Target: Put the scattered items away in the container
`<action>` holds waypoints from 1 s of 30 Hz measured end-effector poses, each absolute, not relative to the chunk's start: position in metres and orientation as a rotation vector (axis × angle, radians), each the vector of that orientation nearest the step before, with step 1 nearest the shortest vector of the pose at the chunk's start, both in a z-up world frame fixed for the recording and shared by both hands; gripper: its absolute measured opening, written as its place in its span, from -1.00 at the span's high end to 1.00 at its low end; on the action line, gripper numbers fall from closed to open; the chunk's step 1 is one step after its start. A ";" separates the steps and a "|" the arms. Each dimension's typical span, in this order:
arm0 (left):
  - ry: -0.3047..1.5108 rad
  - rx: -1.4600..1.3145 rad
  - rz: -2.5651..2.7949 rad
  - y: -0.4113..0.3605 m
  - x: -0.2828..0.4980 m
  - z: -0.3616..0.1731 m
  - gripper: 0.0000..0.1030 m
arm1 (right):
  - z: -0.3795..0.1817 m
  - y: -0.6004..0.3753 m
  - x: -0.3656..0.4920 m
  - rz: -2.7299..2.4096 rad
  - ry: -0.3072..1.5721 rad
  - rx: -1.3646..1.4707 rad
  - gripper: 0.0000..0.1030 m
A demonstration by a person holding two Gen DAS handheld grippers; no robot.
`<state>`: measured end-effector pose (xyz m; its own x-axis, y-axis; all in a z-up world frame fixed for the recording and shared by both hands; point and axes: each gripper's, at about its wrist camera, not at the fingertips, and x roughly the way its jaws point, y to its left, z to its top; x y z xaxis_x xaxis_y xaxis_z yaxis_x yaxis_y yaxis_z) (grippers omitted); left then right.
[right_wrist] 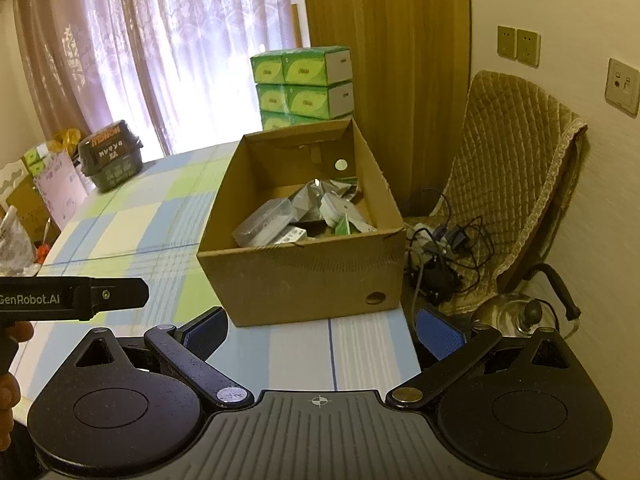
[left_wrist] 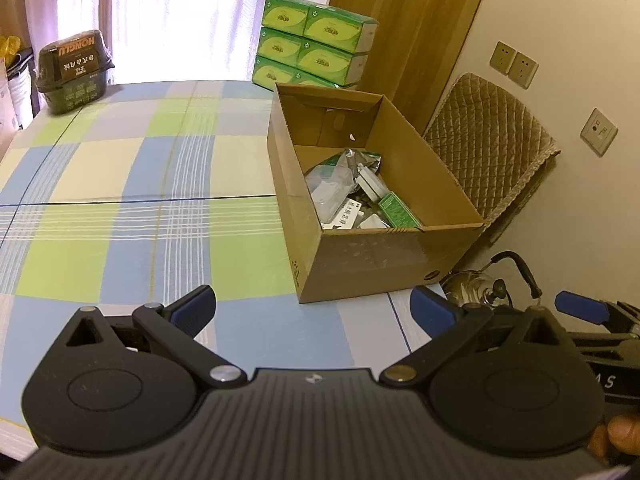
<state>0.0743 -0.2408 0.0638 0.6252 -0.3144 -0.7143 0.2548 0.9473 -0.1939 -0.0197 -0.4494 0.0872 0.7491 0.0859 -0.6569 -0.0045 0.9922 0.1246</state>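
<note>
Both the left gripper (left_wrist: 312,308) and the right gripper (right_wrist: 322,330) hang wide apart and empty over the checked tablecloth (left_wrist: 132,184), while the cardboard box (right_wrist: 304,264) at the table's right edge holds foil packets and small boxes (right_wrist: 296,216).

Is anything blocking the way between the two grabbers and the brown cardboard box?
Nothing visible. Only bare checked tablecloth lies between the open left gripper, the open right gripper and the open-topped brown cardboard box.
</note>
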 end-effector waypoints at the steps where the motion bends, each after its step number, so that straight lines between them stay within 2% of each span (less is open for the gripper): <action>1: 0.834 -0.075 -0.326 -0.241 0.074 0.064 -0.97 | 0.087 -0.450 -0.020 0.047 0.724 0.119 -1.00; 30: 0.823 -0.053 -0.321 -0.246 0.074 0.066 -0.98 | 0.095 -0.446 -0.017 0.053 0.720 0.109 -1.00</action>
